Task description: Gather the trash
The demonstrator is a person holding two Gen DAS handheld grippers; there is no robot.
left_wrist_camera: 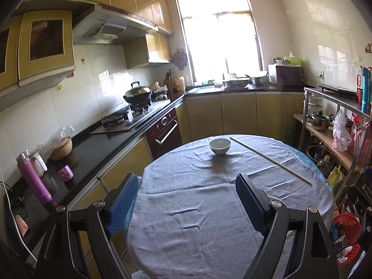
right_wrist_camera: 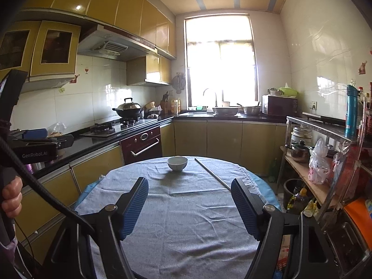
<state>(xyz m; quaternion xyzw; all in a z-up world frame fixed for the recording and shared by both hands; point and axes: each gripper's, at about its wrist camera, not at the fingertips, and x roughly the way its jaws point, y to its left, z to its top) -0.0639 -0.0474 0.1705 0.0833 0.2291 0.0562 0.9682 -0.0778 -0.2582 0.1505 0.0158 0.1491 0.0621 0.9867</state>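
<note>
Grey tablecloth (left_wrist_camera: 209, 209), white bowl (left_wrist_camera: 220, 146), yellow cabinets (right_wrist_camera: 223, 137), purple flask (left_wrist_camera: 34, 179).

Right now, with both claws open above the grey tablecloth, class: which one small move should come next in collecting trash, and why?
Probably ease the right claw forward toward the long pale stick lying on the round table's grey cloth. Its jaws stand open and empty, the stick lies nearest its right finger, and the only other thing there is a small white bowl, which does not look like trash.
</note>
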